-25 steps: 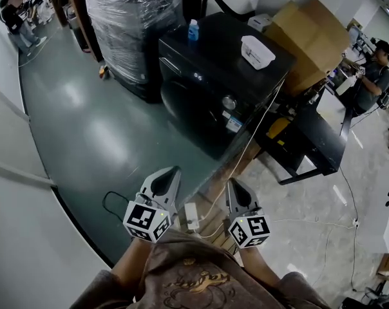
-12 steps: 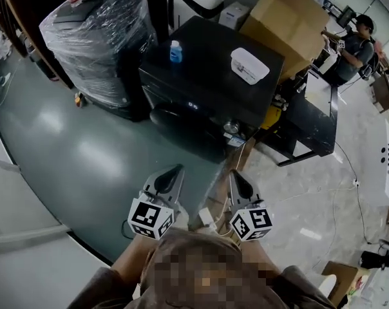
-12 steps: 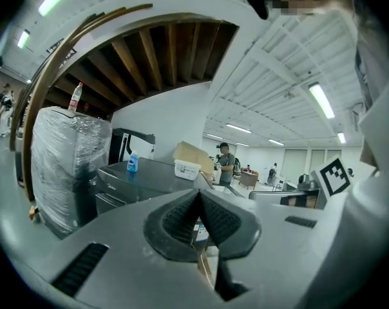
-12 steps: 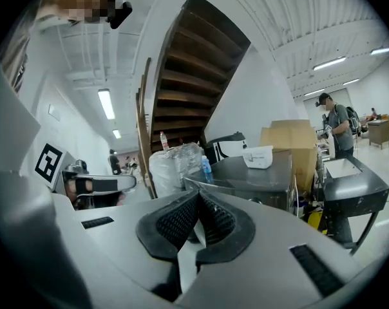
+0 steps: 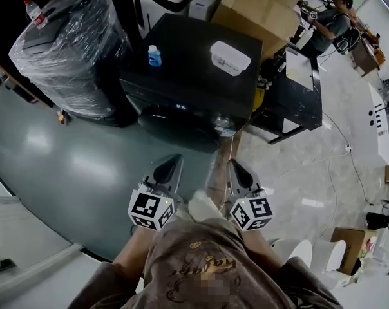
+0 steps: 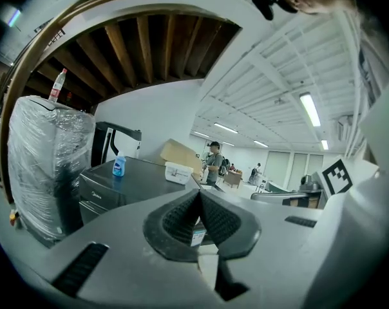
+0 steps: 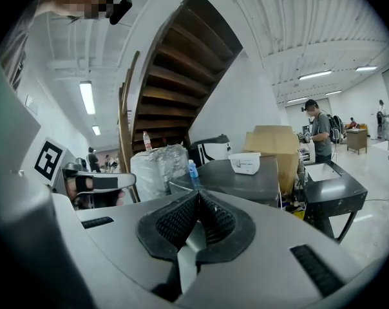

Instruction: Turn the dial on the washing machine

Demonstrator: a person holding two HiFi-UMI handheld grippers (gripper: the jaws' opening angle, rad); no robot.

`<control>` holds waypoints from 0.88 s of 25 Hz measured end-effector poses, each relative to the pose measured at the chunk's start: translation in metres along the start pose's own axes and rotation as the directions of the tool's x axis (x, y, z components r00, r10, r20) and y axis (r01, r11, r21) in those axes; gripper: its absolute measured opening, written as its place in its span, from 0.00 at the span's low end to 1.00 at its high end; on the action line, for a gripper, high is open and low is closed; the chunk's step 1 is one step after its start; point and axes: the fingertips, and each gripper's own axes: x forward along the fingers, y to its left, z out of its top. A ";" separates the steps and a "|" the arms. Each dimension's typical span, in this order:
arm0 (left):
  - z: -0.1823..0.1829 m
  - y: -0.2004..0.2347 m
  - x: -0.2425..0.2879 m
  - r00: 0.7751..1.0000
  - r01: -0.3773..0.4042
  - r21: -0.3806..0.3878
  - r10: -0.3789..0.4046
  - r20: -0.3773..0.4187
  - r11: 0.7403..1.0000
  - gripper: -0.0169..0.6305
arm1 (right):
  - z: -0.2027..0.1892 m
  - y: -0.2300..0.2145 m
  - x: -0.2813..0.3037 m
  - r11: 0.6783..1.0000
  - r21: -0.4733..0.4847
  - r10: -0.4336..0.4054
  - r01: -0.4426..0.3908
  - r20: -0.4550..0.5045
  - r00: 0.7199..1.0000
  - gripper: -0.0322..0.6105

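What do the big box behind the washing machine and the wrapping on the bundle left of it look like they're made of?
The box looks like brown cardboard, matte, with folded flaps and creased edges. The wrapping looks like clear plastic stretch film: glossy, wrinkled, glinting, dark contents showing through.

The person wears a brown short-sleeved T-shirt (image 5: 194, 262) with a paler printed drawing and lettering on the front. The left gripper (image 5: 174, 166) and the right gripper (image 5: 234, 169) each have a smooth light-grey shell that tapers to a point, black ribbed pads (image 6: 181, 219) lining the inside, and dark slots (image 6: 80, 268) cut into the casing. At the near end of each sits a white cube (image 5: 151, 210) printed with black square markers.
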 end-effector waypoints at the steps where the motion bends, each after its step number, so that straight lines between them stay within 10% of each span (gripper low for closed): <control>1: 0.000 0.001 0.001 1.000 0.004 -0.003 -0.004 -0.002 1.000 0.03 | 0.000 0.000 0.000 1.000 -0.001 -0.007 0.007 -0.001 1.000 0.05; 16: -0.001 0.007 0.023 0.999 0.050 0.001 -0.050 -0.021 0.999 0.03 | -0.006 -0.005 0.029 1.000 0.009 -0.008 0.008 -0.013 1.000 0.06; 22: -0.003 0.010 0.034 0.998 0.058 -0.002 -0.058 -0.038 0.998 0.03 | -0.024 -0.014 0.050 0.999 0.052 -0.006 0.010 -0.077 0.997 0.37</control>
